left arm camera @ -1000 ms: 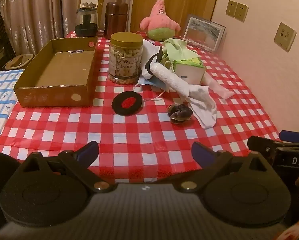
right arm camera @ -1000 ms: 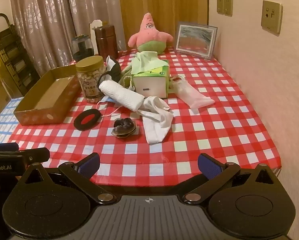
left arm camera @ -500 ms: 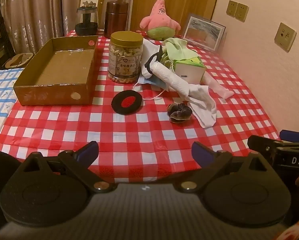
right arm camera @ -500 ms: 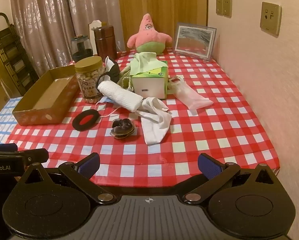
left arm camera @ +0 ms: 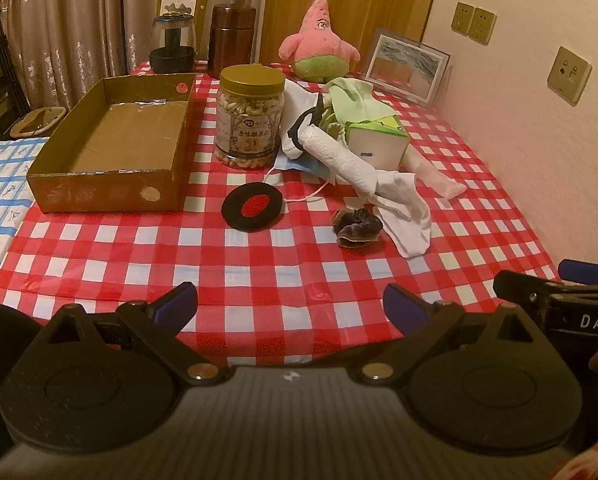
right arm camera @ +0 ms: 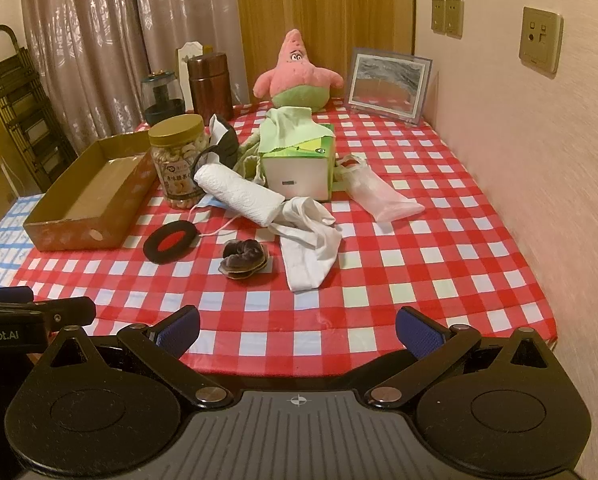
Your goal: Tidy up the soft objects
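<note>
Both the left gripper (left arm camera: pixel 290 300) and right gripper (right arm camera: pixel 297 327) gape wide, empty; the limp white cloth (right arm camera: pixel 307 246) beside the tissue box (right arm camera: pixel 299 168) wants pinching mid-fold

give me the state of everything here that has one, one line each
left gripper: open, holding nothing
right gripper: open, holding nothing
brown cardboard tray: empty
gold-lidded clear plastic jar: lid on, upright, nearly full
white paper towel roll: lying on its side
green tissue box: upright
pink star plush toy: sitting upright
</note>
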Demonstrator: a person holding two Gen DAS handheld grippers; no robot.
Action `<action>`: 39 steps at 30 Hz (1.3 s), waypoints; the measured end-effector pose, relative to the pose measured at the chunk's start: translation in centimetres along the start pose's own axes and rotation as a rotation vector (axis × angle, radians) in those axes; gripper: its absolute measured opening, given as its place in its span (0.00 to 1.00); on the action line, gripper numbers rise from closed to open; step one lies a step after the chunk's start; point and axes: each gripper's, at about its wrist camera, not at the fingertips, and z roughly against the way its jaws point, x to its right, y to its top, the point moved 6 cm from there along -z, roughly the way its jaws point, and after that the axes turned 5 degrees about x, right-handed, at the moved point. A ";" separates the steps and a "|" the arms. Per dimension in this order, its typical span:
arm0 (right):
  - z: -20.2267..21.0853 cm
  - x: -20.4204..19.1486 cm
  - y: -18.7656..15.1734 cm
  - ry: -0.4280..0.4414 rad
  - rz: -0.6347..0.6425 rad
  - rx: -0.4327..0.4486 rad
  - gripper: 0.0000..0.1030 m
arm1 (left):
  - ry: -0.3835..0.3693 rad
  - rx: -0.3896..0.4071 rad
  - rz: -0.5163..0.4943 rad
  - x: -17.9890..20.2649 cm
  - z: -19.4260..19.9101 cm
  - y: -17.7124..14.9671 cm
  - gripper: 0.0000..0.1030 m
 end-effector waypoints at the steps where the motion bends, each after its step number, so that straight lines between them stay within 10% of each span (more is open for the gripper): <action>1: 0.1 0.1 0.1 0.000 0.001 0.000 1.00 | -0.001 0.000 0.000 0.0 0.0 0.1 0.96; 39: 0.4 0.3 0.6 -0.007 0.007 0.009 1.00 | -0.004 0.003 0.001 0.2 0.2 0.3 0.96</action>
